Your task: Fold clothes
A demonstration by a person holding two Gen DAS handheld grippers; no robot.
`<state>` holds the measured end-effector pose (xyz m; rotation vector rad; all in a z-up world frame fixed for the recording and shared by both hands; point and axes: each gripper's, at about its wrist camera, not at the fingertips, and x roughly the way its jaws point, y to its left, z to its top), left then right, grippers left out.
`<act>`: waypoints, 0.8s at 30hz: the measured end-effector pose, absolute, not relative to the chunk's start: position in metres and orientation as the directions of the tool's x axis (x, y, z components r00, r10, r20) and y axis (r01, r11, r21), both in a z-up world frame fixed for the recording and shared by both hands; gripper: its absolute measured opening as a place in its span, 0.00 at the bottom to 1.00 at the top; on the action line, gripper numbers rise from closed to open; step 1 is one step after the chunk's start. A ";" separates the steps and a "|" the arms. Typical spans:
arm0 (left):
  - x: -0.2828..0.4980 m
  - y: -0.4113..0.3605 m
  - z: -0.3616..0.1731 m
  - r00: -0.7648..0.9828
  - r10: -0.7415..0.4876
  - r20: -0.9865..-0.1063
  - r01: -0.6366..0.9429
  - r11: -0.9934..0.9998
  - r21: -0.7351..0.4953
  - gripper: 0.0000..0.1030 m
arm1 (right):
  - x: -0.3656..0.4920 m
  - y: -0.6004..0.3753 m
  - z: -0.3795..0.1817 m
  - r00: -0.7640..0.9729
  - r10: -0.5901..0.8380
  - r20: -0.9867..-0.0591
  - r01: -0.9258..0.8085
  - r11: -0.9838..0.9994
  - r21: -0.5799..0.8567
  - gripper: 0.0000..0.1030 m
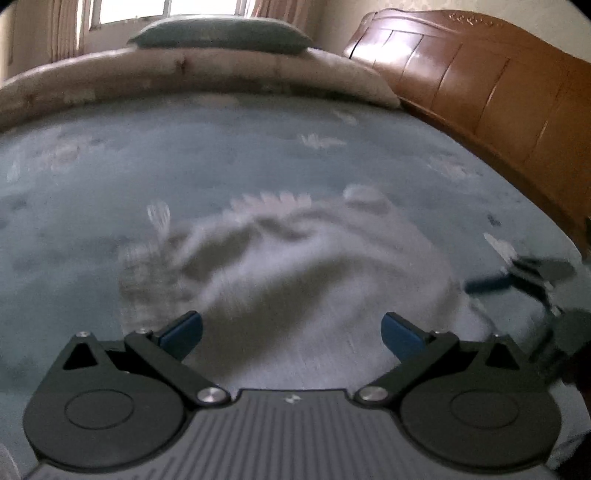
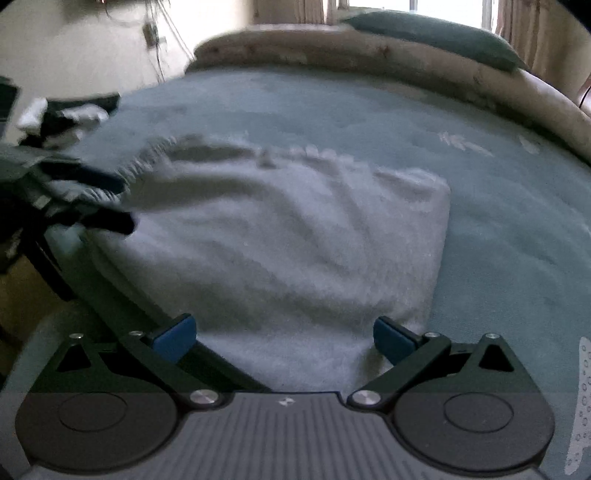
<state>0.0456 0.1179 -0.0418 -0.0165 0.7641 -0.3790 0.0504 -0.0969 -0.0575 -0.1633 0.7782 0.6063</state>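
A white fluffy cloth (image 1: 295, 273) (image 2: 295, 236) with a fringed edge lies rumpled on the blue-grey bedspread (image 1: 221, 155) (image 2: 498, 221). My left gripper (image 1: 291, 334) is open just above the cloth's near part, its blue pads (image 1: 183, 332) wide apart with nothing clamped. My right gripper (image 2: 283, 338) is also open, over the cloth's near edge. In the right wrist view the left gripper (image 2: 99, 195) shows blurred at the cloth's fringed left corner. In the left wrist view the right gripper (image 1: 517, 275) shows blurred at the cloth's right side.
A rolled beige quilt (image 1: 184, 74) (image 2: 369, 51) and a grey-green pillow (image 1: 221, 33) lie along the far side of the bed. A wooden headboard (image 1: 461, 81) runs along the right. Dark clutter (image 2: 62, 114) sits beyond the bed's left edge.
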 end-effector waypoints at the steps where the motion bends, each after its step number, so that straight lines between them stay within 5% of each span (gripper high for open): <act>1: 0.055 0.118 -0.038 0.663 -0.341 -0.666 0.330 0.932 -0.148 0.99 | 0.050 -0.099 -0.055 0.557 0.456 -0.694 -0.566 0.820 0.085 1.00; 10: 0.131 0.128 -0.074 0.628 -0.368 -0.686 0.271 0.929 -0.251 0.99 | 0.055 -0.111 -0.056 0.575 0.425 -0.699 -0.517 0.851 0.093 1.00; 18: 0.106 0.147 -0.043 0.649 -0.366 -0.667 0.277 0.930 -0.240 0.99 | 0.061 -0.126 -0.059 0.584 0.427 -0.691 -0.479 0.868 0.131 1.00; 24: 0.086 0.233 -0.061 0.631 -0.416 -0.655 0.013 0.850 -0.527 0.99 | 0.066 -0.134 -0.064 0.588 0.425 -0.689 -0.459 0.876 0.149 1.00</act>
